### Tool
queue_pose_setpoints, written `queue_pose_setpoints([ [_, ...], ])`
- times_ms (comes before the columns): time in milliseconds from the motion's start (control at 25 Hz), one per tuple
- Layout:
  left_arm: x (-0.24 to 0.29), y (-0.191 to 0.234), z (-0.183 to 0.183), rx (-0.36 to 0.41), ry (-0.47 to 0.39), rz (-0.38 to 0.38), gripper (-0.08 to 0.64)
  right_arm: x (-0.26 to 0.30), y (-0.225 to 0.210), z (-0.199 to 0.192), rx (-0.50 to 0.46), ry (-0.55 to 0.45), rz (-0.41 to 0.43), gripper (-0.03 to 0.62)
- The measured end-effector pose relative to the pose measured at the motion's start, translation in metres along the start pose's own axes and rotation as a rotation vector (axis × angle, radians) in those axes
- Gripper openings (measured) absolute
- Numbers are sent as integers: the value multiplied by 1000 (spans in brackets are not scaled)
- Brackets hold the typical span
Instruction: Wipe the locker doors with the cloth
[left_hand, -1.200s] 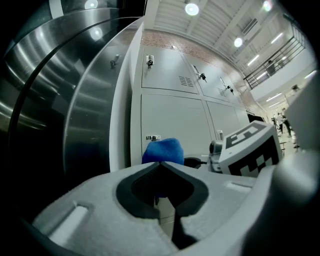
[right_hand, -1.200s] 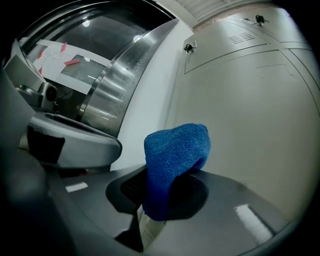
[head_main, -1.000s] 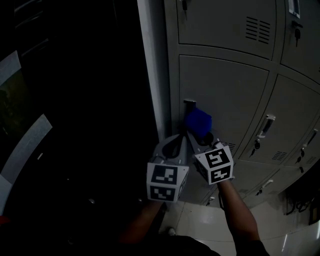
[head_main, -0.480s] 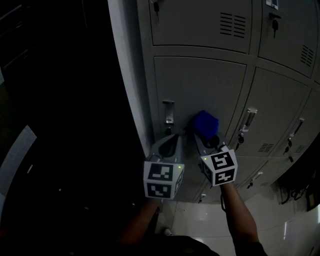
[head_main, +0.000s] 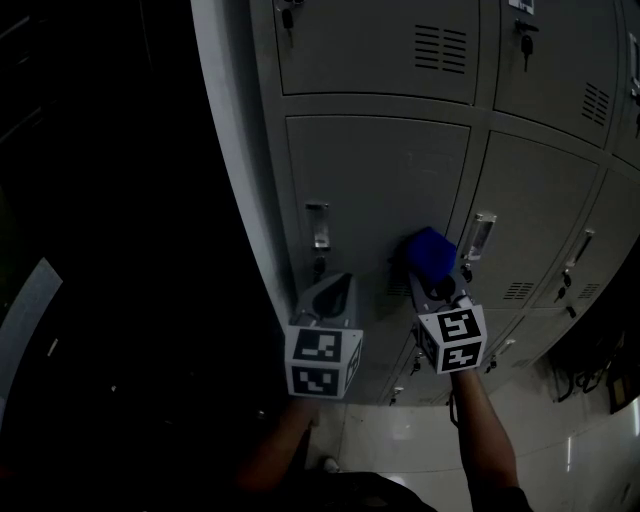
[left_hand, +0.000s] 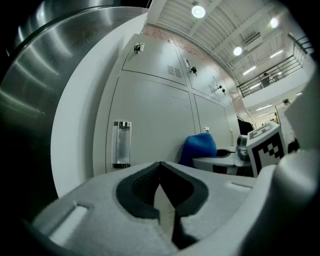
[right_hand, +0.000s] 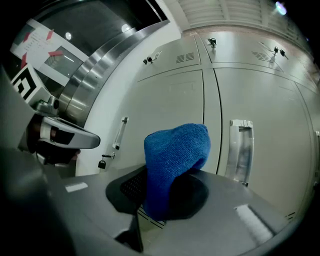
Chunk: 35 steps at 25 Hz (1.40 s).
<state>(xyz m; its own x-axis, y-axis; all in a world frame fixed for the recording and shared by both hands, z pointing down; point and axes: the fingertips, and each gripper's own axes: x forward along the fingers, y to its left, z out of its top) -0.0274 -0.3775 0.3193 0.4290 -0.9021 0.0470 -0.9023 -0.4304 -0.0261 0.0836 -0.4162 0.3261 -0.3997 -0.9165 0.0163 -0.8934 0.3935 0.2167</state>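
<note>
**Blue cloth held at the grey locker doors, lower centre-right of the head view**

Left of centre in the head view, the left claw (head_main: 338, 280) points up at the locker door (head_main: 380, 190). It sits just below that door's recessed handle (head_main: 317, 225); its own view shows the jaws pressed together with nothing between them. To its right, the right claw (head_main: 437, 288) is clamped on a bunched blue cloth (head_main: 430, 252). The cloth bulges out past the jaw tips at the door's lower right corner, near the seam with the neighbouring door (head_main: 540, 220) and just left of that door's handle (head_main: 480, 235). Whether the cloth actually presses on the metal I cannot tell. A glossy tiled floor (head_main: 400, 435) shows at the bottom of the head view.
</note>
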Motion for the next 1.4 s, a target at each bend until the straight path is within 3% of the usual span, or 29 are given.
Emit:
queue_pose_setpoints([
  [280,-6,8,-6,-3,7,25,5,-3,-2,3,7,-28,-12,72],
  [560,-24,23,-27,-12,6,98,5,-2,65,12,-23,-117,108,72],
  [1000,-55,55,-42,3,3,193,5,42,180,-36,-77,-83,285,72],
  [1400,-57,63,-41,35,12,187,5,78,196,-50,-73,-53,308,72],
])
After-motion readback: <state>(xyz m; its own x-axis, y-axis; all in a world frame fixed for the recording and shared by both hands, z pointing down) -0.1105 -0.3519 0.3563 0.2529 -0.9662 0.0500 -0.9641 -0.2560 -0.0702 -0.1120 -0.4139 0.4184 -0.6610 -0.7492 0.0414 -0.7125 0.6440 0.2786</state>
